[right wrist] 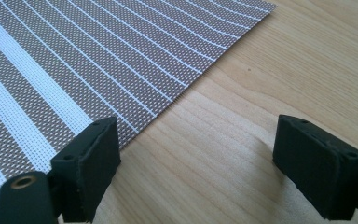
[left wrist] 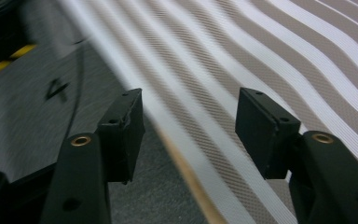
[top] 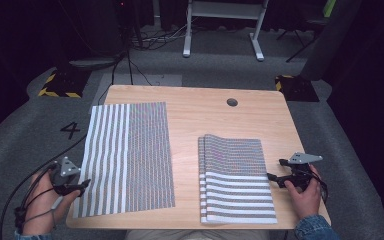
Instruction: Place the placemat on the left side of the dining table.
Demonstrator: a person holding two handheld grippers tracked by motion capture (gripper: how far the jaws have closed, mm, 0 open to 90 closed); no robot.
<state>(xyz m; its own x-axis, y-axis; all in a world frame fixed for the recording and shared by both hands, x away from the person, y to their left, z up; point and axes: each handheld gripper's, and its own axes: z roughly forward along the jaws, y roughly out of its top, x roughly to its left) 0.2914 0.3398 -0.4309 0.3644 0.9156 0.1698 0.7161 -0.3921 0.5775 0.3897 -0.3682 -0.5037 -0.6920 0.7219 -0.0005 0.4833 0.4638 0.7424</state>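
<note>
Two striped placemats lie on the wooden counter (top: 190,200). The big flat placemat (top: 125,157) is on the left side, and its left edge hangs a little past the counter's edge. The folded placemat (top: 235,175) sits on the right, near the front.

The left hand-held gripper (top: 82,186) is wide open and holds nothing. In the left gripper view its two black jaws sit on either side of the flat mat's edge, right where the counter ends. The right hand-held gripper (top: 272,177) is wide open too, just beside the right edge of the folded mat, with bare wood between its jaws.

What could go wrong? If the left one closes too low, it may bite the counter's edge along with the mat (or miss the thin mat). The mat looks thin and smooth, so it may slip out when pulled. On the right, the jaws could catch just the top layer, and then the fold would flop open. A hard push could also slide the folded mat away.
</note>
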